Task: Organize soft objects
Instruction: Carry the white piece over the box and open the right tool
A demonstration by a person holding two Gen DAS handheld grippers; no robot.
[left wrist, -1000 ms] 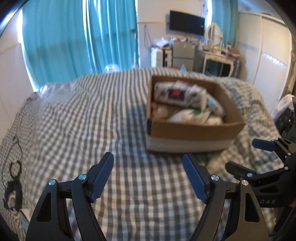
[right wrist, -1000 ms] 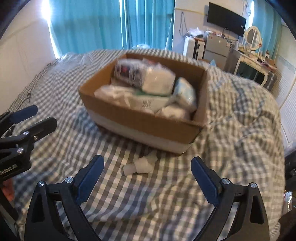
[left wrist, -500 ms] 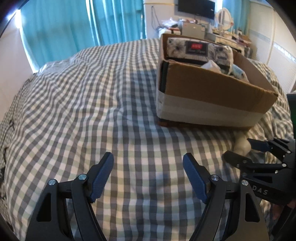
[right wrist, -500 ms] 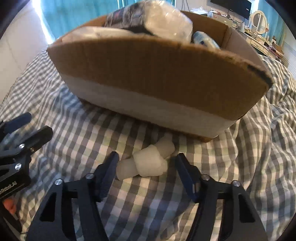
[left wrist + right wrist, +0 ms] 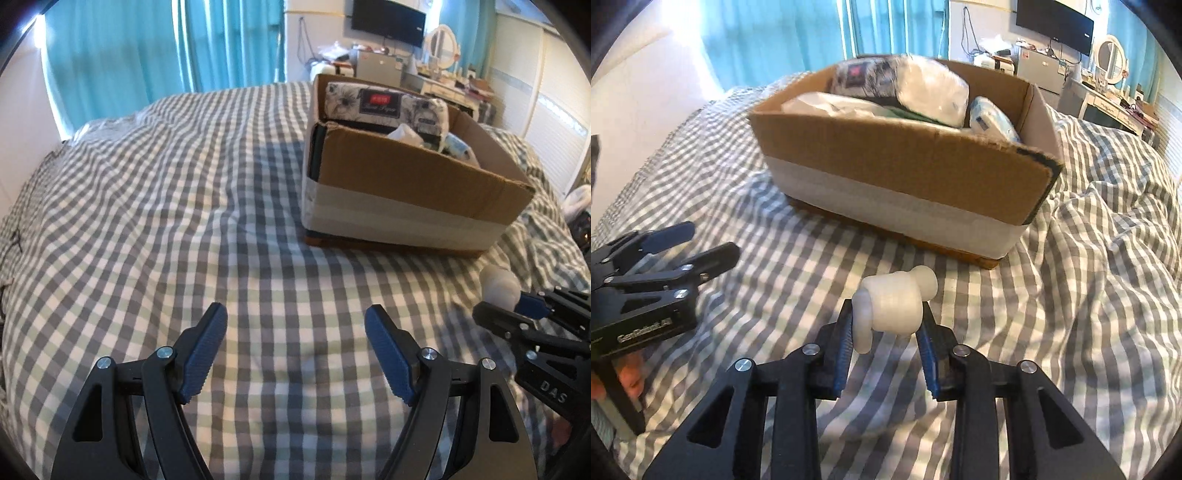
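My right tool [image 5: 886,325] pinches the white foam piece [image 5: 892,306] at its fat middle; it looks light and squashy, so I'd grip gently; left tool [image 5: 295,354] gapes wide, empty.

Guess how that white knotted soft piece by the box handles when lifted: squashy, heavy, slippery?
Probably squashy: the white knotted piece bulges between the right hand-held gripper pads clamped on it. Likely light, since it sits held at the fingertips without sagging much. Its rounded, smooth-looking end suggests it could slip or roll if released.
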